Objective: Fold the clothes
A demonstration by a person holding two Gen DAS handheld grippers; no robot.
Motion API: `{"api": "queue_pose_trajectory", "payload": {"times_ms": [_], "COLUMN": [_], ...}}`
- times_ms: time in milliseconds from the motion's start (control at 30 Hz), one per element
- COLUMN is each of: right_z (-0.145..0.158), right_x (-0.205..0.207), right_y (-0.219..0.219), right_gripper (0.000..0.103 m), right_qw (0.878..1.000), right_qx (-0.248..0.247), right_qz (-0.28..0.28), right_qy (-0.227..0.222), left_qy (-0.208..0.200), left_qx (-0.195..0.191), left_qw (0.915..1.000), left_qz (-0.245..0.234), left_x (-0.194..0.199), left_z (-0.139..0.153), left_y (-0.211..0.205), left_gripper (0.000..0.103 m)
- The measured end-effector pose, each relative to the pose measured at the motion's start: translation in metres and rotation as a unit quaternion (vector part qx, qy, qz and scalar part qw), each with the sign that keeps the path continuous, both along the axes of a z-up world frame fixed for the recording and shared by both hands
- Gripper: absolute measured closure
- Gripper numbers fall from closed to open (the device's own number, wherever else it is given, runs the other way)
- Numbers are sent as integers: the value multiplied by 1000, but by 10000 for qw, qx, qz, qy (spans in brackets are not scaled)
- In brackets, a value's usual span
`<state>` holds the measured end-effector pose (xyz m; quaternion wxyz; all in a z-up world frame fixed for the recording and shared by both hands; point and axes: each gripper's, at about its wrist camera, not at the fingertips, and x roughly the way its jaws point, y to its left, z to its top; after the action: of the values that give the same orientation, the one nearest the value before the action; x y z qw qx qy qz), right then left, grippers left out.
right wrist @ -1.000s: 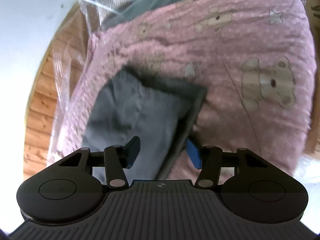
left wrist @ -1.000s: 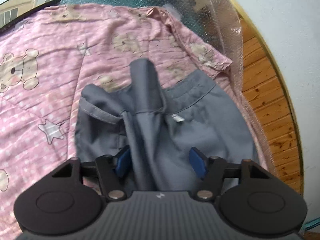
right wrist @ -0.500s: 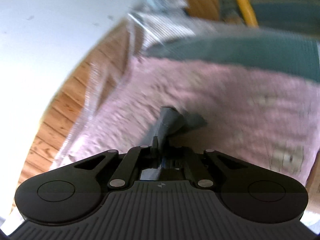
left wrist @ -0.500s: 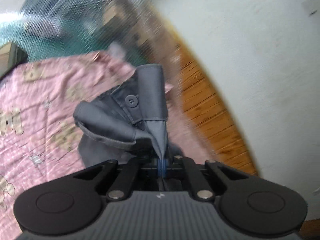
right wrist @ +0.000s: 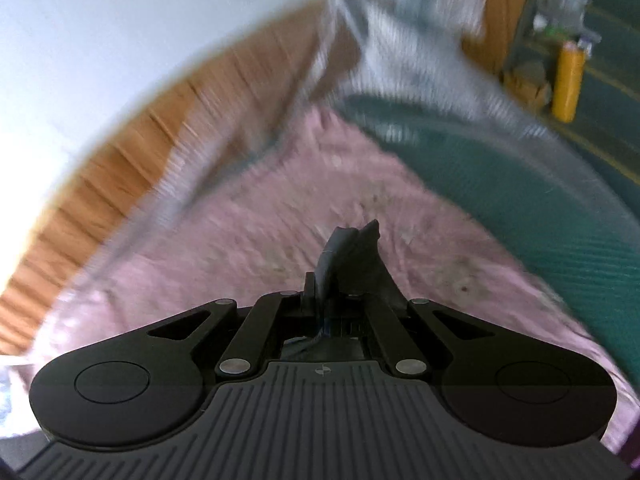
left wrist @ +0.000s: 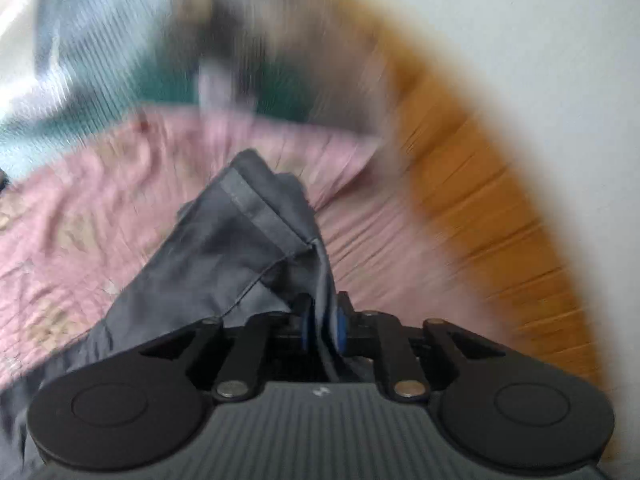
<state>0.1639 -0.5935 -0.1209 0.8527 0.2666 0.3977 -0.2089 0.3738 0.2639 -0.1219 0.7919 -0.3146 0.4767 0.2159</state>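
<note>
Surface: a pink blanket (left wrist: 100, 216) with faint printed figures, spread under both claws; most of both views was motion-blurred.

Left claw (left wrist: 320, 326): blue pads close together with a fold of the grey garment (left wrist: 224, 256) between them and touching both; the jaws were opening slightly. The garment rose straight ahead of this claw in a bunched peak, a stitched hem band running across its upper part. The rest of the cloth trailed down and to the left of the claw, past the lower left edge of the view. Beyond the peak lay the pink blanket, then a teal surface (left wrist: 168, 80) further ahead. To the right of the claw and further off ran a wooden floor (left wrist: 480, 208), then a pale wall (left wrist: 540, 40).

Right claw (right wrist: 326, 300): jaws fully closed on a narrow ridge of the same grey garment (right wrist: 352, 256), which stood up just ahead of the fingers, dark against the blanket (right wrist: 240, 248). Past it the pink blanket continued. To the right and ahead of this claw curved the teal surface (right wrist: 520, 184), with blurred clear plastic sheeting (right wrist: 400, 48) at its far edge. A yellow container (right wrist: 567, 80) stood far off at the upper right. To the left, a wooden floor (right wrist: 120, 152) and a white wall (right wrist: 100, 20).
</note>
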Motion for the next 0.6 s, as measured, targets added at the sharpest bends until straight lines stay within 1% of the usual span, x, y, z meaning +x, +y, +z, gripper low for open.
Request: {"api": "queue_pose_trajectory", "payload": {"times_ms": [33,67,100,133,167,200,233,267,300,367,400,467,500,533,567,600], "right_z": [-29,-63,-89,-116,-139,-151,-151,-150,-148,-133,-123,-96,-80,-68,-60,-63], "right_x": [30,59,79,101,116,123,125,126,124,107,94,59,38,20,7,0], "right_y": [-4,-11,-16,-21,-26,-29,-31,-32,-34,-37,-39,-48,-50,-47,-40,-29], "right_gripper": [103,102,101,97,95,96,92,91,86,75,64,64,64,63,63,63], "right_qw": [9996,9987,9975,9954,9943,9948,9960,9970,9975,9976,9964,9934,9905,9882,9879,9909], "right_qx": [-27,-53,-85,-164,-231,-242,-310,-372,-395,-677,-832,-853,-876,-982,-1041,-955], "right_qz": [41,35,34,10,-47,-77,-105,-128,-103,-81,-172,-538,-676,-703,-588,-279], "right_qy": [268,507,694,940,1037,986,826,673,574,153,-32,-550,-816,-946,-991,-903], "left_qy": [422,821,1073,1008,778,664,550,436,347,321,264,140,47,-19,-61,-29], "left_qx": [249,433,406,328,160,139,118,96,120,430,501,627,625,607,597,615], "left_qw": [9987,9953,9926,9942,9968,9976,9982,9985,9985,9972,9967,9956,9953,9952,9950,9948], "left_qz": [-115,-263,-401,-174,-40,-134,-227,-321,-406,-523,-573,-677,-735,-766,-795,-816], "left_x": [27,50,60,58,54,51,48,45,41,29,20,3,-8,-22,-35,-50], "left_z": [-40,-76,-100,-109,-107,-100,-92,-85,-77,-55,-44,-21,-13,-7,-2,0], "left_y": [-3,-4,-1,5,11,14,18,21,24,28,31,36,36,36,35,34], "left_gripper": [85,83,85,84,84,84,83,82,83,84,82,79,77,73,70,68]}}
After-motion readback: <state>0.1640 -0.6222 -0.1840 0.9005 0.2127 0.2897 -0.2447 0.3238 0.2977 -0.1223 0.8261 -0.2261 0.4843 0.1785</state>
